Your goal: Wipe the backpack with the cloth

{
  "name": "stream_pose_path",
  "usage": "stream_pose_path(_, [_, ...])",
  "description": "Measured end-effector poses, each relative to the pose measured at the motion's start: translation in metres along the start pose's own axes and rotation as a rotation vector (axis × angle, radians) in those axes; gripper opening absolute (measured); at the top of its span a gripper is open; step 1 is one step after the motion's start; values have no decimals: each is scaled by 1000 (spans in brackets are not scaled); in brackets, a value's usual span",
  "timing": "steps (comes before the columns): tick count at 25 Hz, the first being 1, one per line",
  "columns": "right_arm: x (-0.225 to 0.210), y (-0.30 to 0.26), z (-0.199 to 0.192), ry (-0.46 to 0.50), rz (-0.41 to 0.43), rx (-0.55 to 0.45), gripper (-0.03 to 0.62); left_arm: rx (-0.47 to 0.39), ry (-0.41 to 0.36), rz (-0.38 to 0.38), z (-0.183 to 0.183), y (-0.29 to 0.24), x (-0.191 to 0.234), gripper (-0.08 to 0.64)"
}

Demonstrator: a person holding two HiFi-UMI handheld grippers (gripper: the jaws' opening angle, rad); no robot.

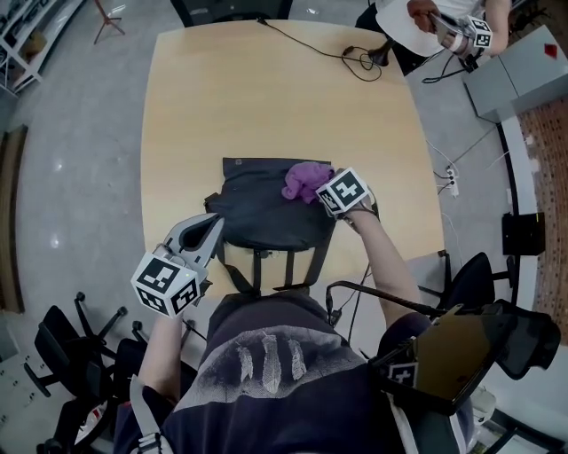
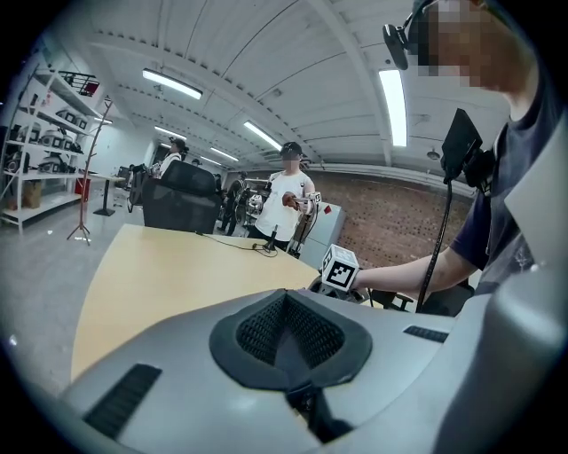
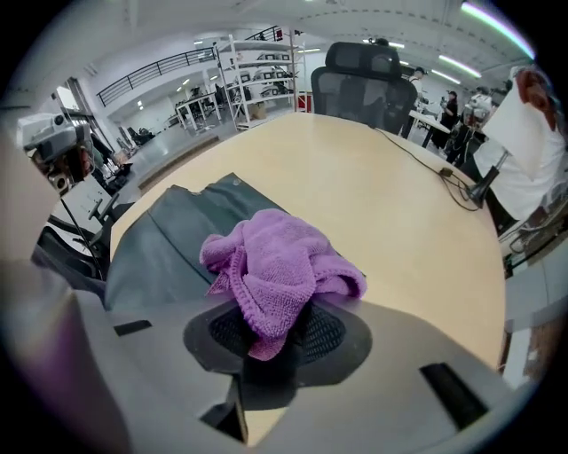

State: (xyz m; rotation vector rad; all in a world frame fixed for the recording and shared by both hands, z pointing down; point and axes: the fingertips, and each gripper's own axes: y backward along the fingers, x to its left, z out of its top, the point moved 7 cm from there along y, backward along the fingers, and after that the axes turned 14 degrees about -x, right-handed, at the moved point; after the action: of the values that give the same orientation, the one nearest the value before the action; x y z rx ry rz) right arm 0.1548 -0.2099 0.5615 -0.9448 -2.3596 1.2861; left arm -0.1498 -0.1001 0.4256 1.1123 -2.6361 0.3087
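Note:
A dark grey backpack lies flat at the near edge of the wooden table, its straps hanging toward me. A purple cloth rests bunched on the backpack's upper right part. My right gripper is shut on that cloth; in the right gripper view the cloth is pinched between the pads over the backpack. My left gripper hovers at the backpack's left lower corner. In the left gripper view its jaws are pressed together with nothing seen between them.
A black cable and a small stand lie at the table's far right. Another person stands beyond that corner beside a grey cabinet. Office chairs stand at my left, another at my right.

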Motion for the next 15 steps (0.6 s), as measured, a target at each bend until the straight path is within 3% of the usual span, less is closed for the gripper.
stream_pose_path(4, [-31,11,-22,-20,-51,-24,100,11,-16,26,-3,-1,-5,6])
stream_pose_path(9, [-67,42,-45,107,-252,72,100,3,-44,41,1,-8,-16,6])
stream_pose_path(12, [-74,83,-54,18,-293,-7,100,2,-52,43,1,-13,-22,6])
stream_pose_path(15, [-60,100,-67,-32,-276,-30,100,14,-51,38,-3,-20,-27,6])
